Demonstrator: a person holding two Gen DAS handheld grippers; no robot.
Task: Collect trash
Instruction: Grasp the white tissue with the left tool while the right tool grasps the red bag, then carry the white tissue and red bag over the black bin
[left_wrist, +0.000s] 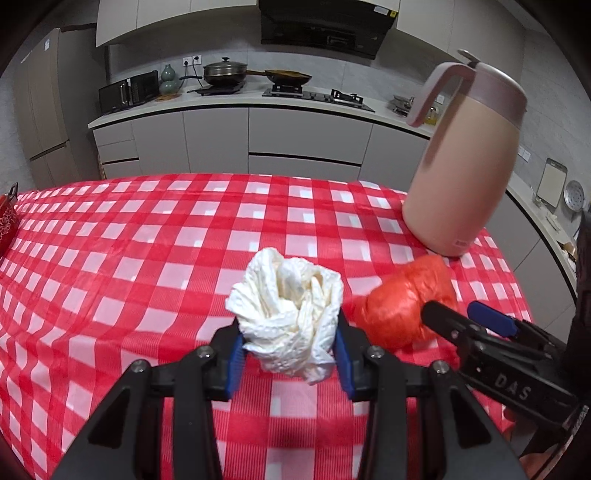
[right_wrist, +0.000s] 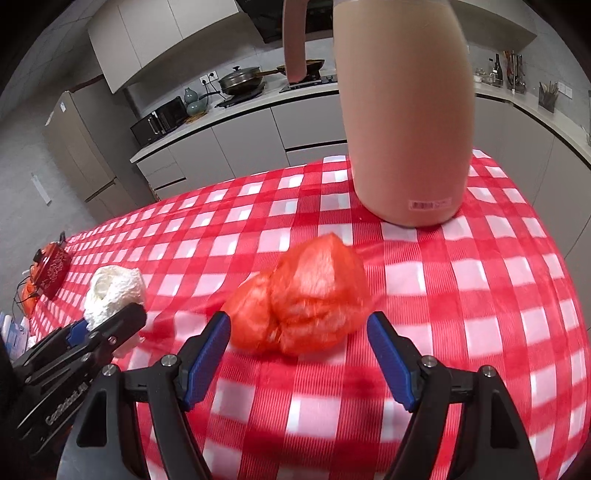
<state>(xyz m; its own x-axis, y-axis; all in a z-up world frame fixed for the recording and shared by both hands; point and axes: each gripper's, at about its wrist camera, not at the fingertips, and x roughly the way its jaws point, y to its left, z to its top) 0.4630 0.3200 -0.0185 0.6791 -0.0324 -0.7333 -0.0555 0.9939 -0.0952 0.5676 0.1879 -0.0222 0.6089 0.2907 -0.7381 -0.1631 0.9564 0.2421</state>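
Note:
A crumpled white paper towel sits clamped between the blue pads of my left gripper, held just above the red checked tablecloth. To its right a crumpled red plastic bag lies on the cloth. In the right wrist view my right gripper stands open, and the red bag rests just at and beyond its fingertips, with neither pad touching it. The left gripper with the white towel shows at the left of that view. The right gripper reaches in from the right beside the bag.
A tall beige-pink thermos jug stands on the cloth right behind the red bag, near the table's far right corner. A red box lies at the table's left end. Kitchen counter and cabinets stand beyond the table.

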